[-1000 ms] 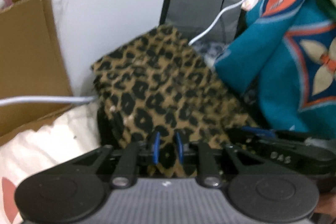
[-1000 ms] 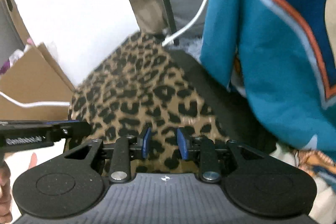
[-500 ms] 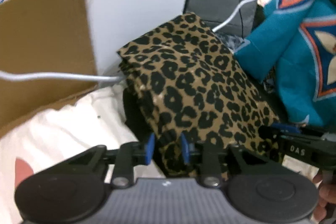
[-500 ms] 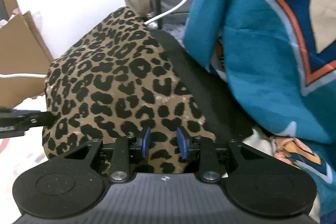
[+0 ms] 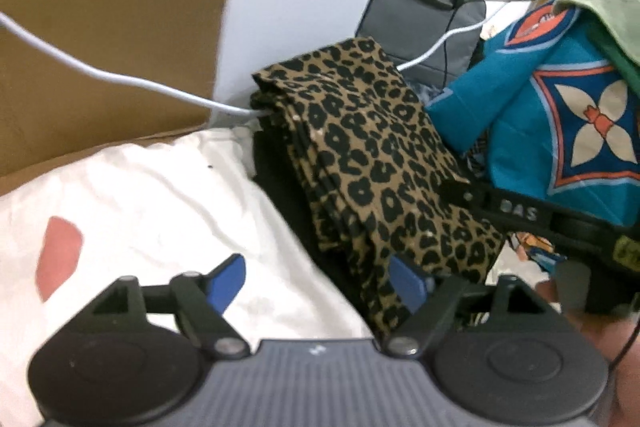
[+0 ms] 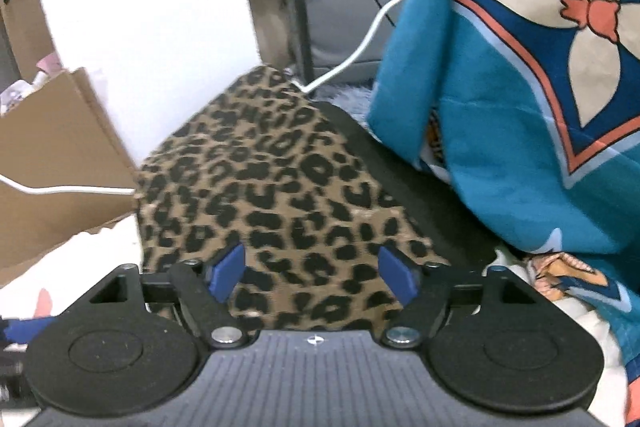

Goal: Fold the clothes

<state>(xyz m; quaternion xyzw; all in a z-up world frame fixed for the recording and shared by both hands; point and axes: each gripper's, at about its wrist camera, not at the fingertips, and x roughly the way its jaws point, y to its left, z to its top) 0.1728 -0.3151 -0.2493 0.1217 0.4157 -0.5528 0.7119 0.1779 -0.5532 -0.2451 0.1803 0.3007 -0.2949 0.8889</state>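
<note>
Step in hand, as I read it: letting go of the folded leopard-print garment [image 5: 372, 163] so it stays stacked. To do it well, back both tools straight off, pads clear of the cloth, so no layer gets dragged open. Teal patterned garment [image 6: 532, 75] fills the right of both views, likely next. Leopard garment sits centre frame on a black garment [image 6: 424, 187], white sheet [image 5: 160, 195] lower left. Left gripper [image 5: 316, 283]: jaws opening, spread, cloth's near corner against the right pad, nothing pinched. Right gripper [image 6: 314, 273]: jaws opening, spread, cloth lying under the gap, unclamped
</note>
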